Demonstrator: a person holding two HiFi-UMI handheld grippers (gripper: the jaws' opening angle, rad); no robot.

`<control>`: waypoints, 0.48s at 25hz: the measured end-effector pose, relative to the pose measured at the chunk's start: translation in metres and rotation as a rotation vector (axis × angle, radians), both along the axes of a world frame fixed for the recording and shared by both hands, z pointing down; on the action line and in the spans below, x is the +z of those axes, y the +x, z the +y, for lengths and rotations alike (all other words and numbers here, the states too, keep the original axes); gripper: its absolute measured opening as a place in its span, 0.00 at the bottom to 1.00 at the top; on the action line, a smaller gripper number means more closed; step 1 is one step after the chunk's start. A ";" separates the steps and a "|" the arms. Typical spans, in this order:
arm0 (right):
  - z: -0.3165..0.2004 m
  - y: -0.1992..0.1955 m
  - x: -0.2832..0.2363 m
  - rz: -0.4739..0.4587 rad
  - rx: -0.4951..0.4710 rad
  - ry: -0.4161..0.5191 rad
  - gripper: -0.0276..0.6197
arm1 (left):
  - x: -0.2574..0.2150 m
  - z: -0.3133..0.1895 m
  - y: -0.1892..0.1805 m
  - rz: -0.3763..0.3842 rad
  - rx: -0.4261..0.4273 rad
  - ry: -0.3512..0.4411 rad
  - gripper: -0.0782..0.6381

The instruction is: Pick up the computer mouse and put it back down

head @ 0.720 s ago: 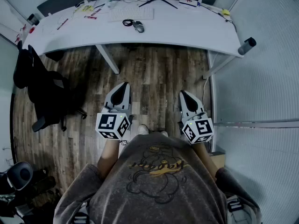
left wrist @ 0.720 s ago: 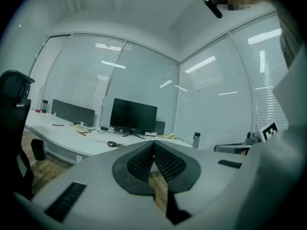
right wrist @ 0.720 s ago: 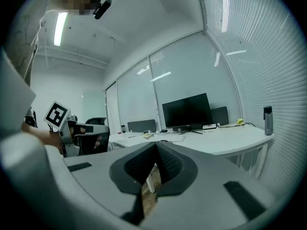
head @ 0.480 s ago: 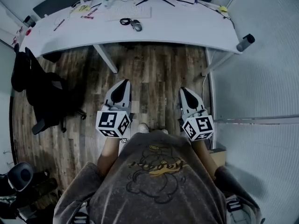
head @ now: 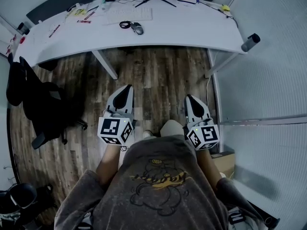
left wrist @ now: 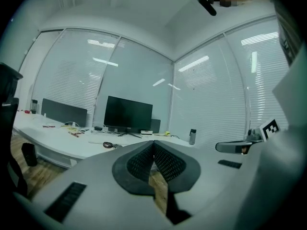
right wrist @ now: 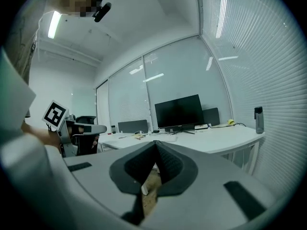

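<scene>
Both claws empty: left gripper [head: 126, 89] and right gripper [head: 189, 97] have their jaws pressed together, well short of the white curved desk [head: 192, 30]. Only wood-plank floor [head: 158, 75] lies between. The dark computer mouse [head: 138, 29] sits near the desk's front edge, almost straight ahead of the left gripper, so left is nearer. Its long axis is too small to read. A black coiled cable [head: 125, 24] lies just beside it, with a white keyboard [head: 129, 14] behind.

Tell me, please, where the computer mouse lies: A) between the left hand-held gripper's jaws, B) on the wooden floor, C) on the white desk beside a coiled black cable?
C: the computer mouse sits on the white desk beside the coiled black cable, well ahead of the left hand-held gripper and right hand-held gripper.
</scene>
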State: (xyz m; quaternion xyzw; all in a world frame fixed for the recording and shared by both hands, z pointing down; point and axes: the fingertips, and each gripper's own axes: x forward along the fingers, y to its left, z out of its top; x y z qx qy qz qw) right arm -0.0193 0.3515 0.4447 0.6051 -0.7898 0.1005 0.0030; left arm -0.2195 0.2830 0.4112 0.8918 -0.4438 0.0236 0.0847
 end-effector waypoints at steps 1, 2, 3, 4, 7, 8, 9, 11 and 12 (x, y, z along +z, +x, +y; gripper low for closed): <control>-0.002 -0.001 0.001 0.003 0.005 -0.002 0.05 | 0.002 -0.003 -0.001 -0.002 0.000 -0.003 0.13; -0.005 -0.001 0.001 0.003 0.008 -0.003 0.05 | 0.003 -0.006 -0.003 -0.004 -0.001 -0.005 0.13; -0.009 -0.002 0.002 0.000 0.009 -0.004 0.05 | 0.004 -0.010 -0.004 -0.005 -0.002 -0.007 0.13; -0.013 -0.002 0.002 -0.002 0.009 -0.004 0.05 | 0.005 -0.013 -0.005 -0.003 -0.004 -0.008 0.13; -0.028 -0.004 0.002 -0.002 0.002 0.000 0.05 | 0.005 -0.028 -0.005 0.012 -0.010 -0.008 0.13; -0.033 -0.005 0.004 -0.001 -0.002 -0.002 0.05 | 0.006 -0.033 -0.006 0.016 -0.013 -0.009 0.13; -0.039 -0.006 0.005 0.001 -0.007 -0.006 0.05 | 0.006 -0.039 -0.006 0.019 -0.017 -0.010 0.13; -0.051 -0.004 0.007 0.003 -0.015 -0.012 0.05 | 0.007 -0.051 -0.004 0.023 -0.026 -0.009 0.13; -0.058 -0.001 0.008 0.002 -0.018 -0.012 0.05 | 0.007 -0.057 -0.002 0.025 -0.032 -0.008 0.13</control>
